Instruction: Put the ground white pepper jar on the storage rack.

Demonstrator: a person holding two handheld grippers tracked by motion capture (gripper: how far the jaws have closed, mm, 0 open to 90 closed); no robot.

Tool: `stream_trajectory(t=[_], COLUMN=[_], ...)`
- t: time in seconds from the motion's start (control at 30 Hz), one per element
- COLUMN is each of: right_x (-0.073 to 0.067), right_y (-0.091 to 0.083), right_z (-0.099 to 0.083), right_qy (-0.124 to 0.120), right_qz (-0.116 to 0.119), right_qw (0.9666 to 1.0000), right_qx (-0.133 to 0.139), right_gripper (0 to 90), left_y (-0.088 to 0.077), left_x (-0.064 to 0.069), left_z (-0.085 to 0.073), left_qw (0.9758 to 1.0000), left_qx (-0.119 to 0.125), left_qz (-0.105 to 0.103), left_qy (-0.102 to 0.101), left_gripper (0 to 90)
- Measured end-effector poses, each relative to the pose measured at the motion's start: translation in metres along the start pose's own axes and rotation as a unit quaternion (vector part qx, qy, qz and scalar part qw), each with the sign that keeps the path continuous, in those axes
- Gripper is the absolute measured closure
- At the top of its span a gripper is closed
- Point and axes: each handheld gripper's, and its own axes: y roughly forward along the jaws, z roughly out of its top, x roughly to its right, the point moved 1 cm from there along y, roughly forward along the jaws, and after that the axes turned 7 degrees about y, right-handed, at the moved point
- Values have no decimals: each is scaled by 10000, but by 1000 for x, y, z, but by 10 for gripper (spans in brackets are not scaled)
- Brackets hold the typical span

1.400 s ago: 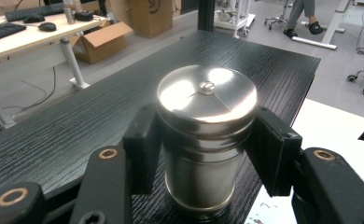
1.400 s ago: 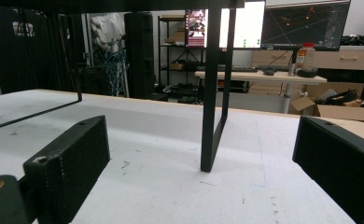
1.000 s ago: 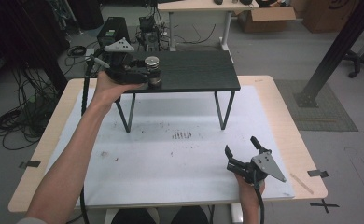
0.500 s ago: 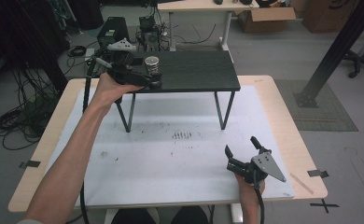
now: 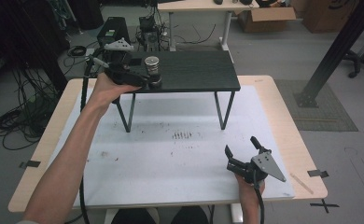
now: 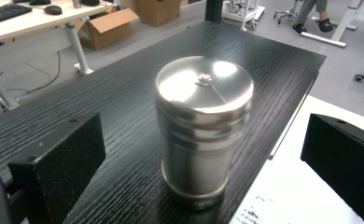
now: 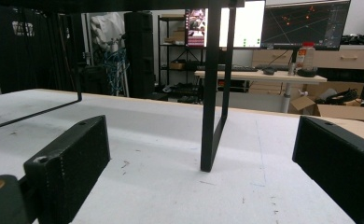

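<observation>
Although flanked by open jaws, stands free and upright on the raised black shelf (image 5: 194, 70), close to its near left edge: a steel canister (image 6: 203, 130), put where a flat, steady top carries it. Straddled by the left hand-held gripper (image 5: 150, 78), jaws just been opening and now wide, canister between them but clear of both pads. Reads as a release, with room left to back away without a knock. Parked low on the white tabletop (image 5: 171, 154), well apart, the right hand-held gripper (image 5: 240, 145): jaws spread, empty, probably kept out of the way, aimed at a shelf leg (image 7: 213, 93). As for the canister: brushed silver, round, ribbed below a flat lid with a tiny centre knob, glare on top.
</observation>
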Motion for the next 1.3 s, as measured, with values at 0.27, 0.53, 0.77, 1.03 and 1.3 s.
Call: stream_trajectory(t=[0.27,0.53,0.77,1.03,1.3], right_x=[0,0,0,0,0], right_y=[0,0,0,0,0], right_z=[0,0,0,0,0], right_qy=[-2,-1,0,2,-1], right_qz=[-2,0,-2,-2,-2], right_qw=[10000,10000,10000,10000,10000], right_qx=[-1,-7,-12,-15,-15], right_gripper=[37,37,37,38,38], left_y=[-15,-32,-45,-58,-74], left_x=[8,12,14,14,22], left_z=[2,-9,-23,-38,-52], left_qw=[9998,9996,9993,9992,9984], left_qx=[83,140,179,218,397], left_qz=[14,83,175,246,319], left_qy=[197,252,270,208,257], left_gripper=[3,3,3,5,6])
